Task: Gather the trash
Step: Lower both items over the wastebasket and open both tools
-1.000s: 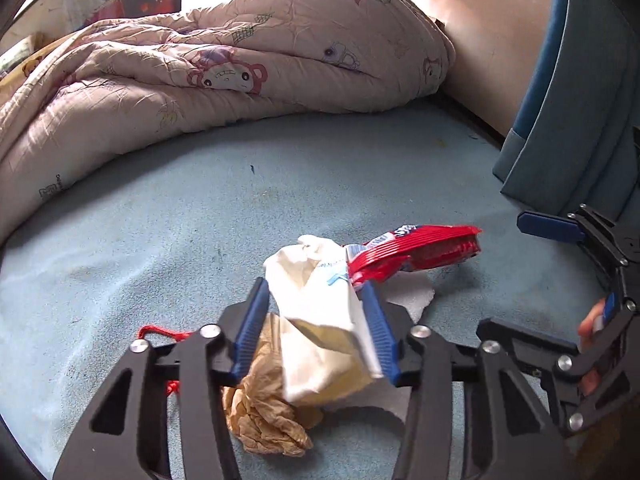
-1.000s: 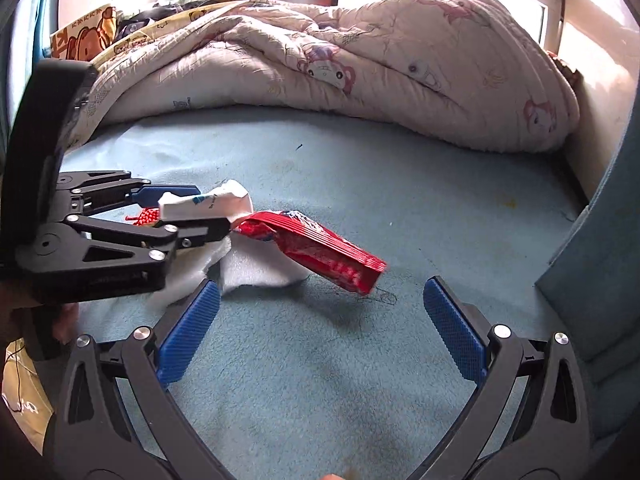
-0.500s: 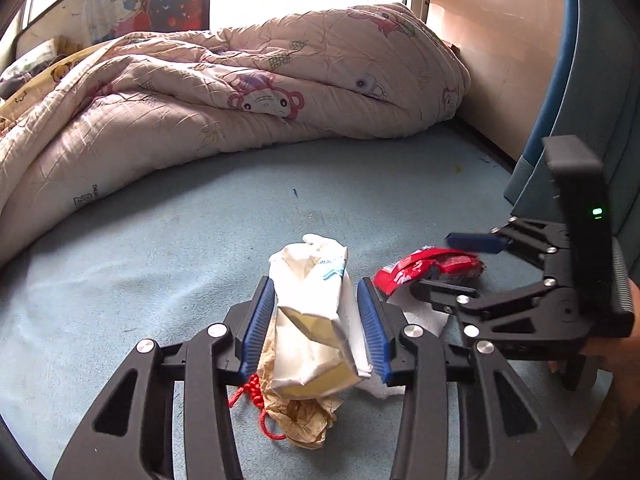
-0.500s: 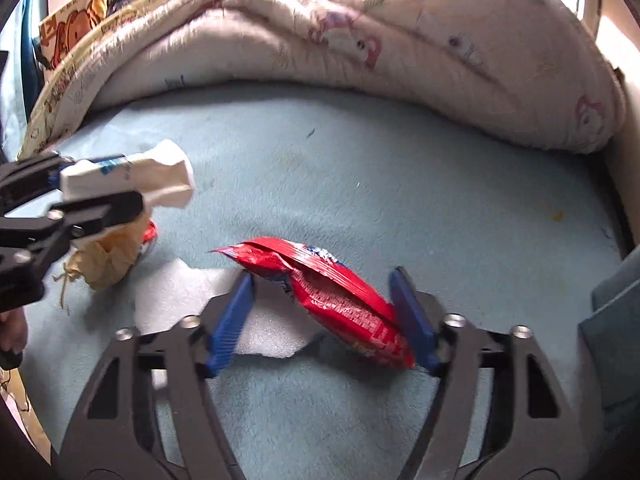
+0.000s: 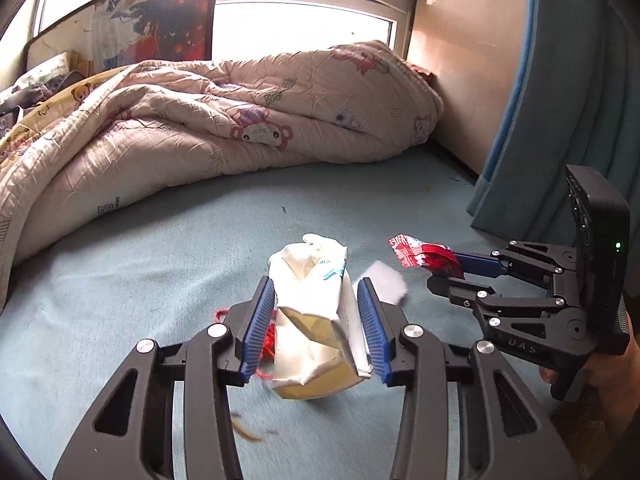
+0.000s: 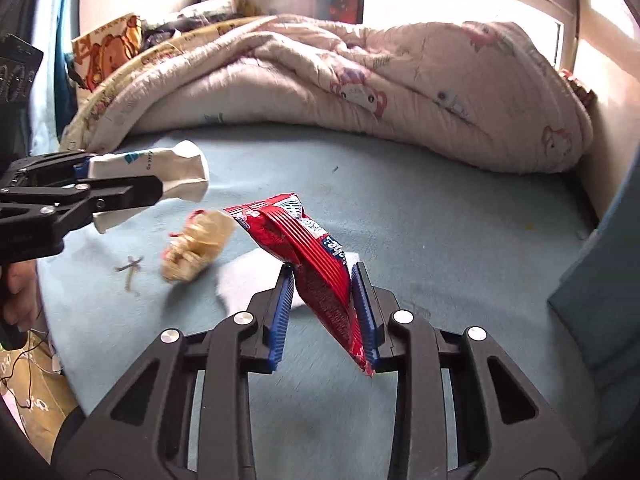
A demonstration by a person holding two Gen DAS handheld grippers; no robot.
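Observation:
My left gripper [image 5: 316, 320] is shut on a crumpled white and cream carton [image 5: 316, 312] and holds it above the blue bed sheet. It shows at the left of the right wrist view [image 6: 120, 188] with the carton [image 6: 160, 168]. My right gripper [image 6: 322, 312] is shut on a red snack wrapper [image 6: 316, 260], lifted off the sheet; it shows at the right of the left wrist view [image 5: 448, 270] with the wrapper [image 5: 420, 254]. On the sheet lie a crumpled tan paper wad [image 6: 196, 248], a white tissue [image 6: 244, 280] and a red string [image 5: 268, 336].
A bunched pink quilt [image 5: 220, 120] fills the far side of the bed. A blue curtain [image 5: 568, 120] hangs at the right. A wall [image 5: 460, 92] stands at the bed's far right end. Small brown scraps [image 6: 130, 270] lie near the left edge.
My right gripper has closed on the red wrapper and lifted it. My left gripper has risen with the carton, leaving the tan wad and red string on the sheet.

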